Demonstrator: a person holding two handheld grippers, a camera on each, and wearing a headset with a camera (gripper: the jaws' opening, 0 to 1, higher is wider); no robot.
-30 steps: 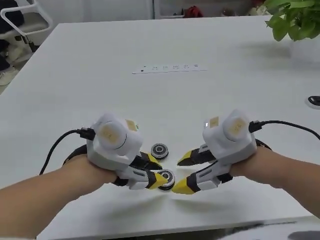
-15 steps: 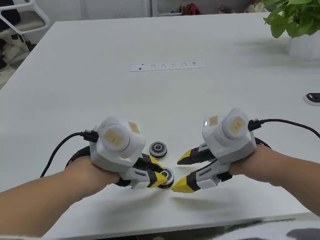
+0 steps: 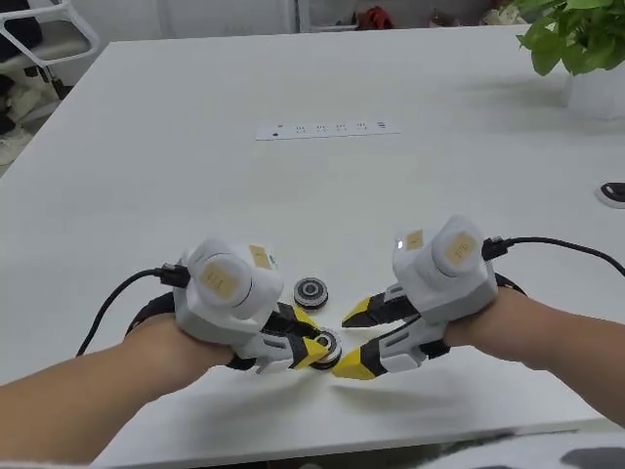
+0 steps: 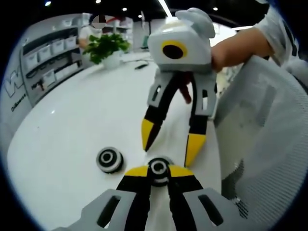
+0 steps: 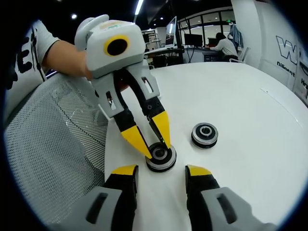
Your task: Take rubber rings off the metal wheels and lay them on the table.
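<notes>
Squarely flat, bore upward: wheel (image 5: 161,159) in left gripper (image 5: 154,143)

A flat white power strip (image 3: 327,129) lies at upper centre of the head view, a leafy green potted plant (image 3: 571,39) at upper right, and a grey mesh chair back (image 5: 53,144) shows at left of the right gripper view.

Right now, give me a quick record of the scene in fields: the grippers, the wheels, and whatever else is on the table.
left gripper: shut on the near wheel, which sits on the table
right gripper: open, tips either side of the near wheel, not touching it
far wheel: flat on the table, apart from both grippers
rubber rings: a dark outer band appears to be on both wheels
other items: power strip, potted plant
</notes>
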